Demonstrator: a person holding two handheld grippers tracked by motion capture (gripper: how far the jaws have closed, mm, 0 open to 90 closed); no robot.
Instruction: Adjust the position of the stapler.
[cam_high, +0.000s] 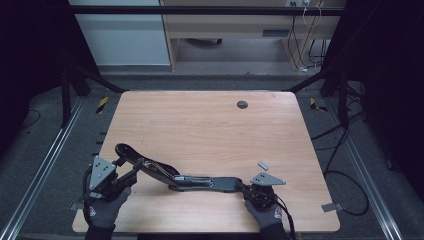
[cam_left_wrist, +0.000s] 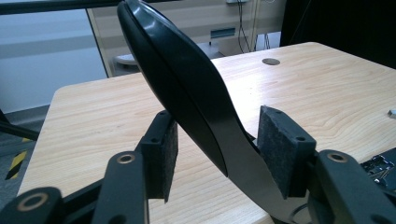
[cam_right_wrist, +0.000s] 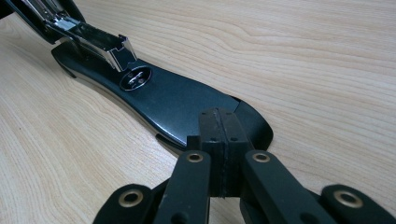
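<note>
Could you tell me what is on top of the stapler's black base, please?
On the stapler's base sits the round metal anvil, with the open magazine above it. The right gripper covers the base's near tip, hiding the surface beneath its pads.

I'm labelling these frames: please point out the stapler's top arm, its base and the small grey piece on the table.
Stapler's top arm (cam_left_wrist: 187, 79), left gripper view, on its black upper shell.
Stapler's base (cam_right_wrist: 182, 100), right gripper view, on its flat black plate.
Small grey piece (cam_high: 263, 163), high view, on its middle.
</note>
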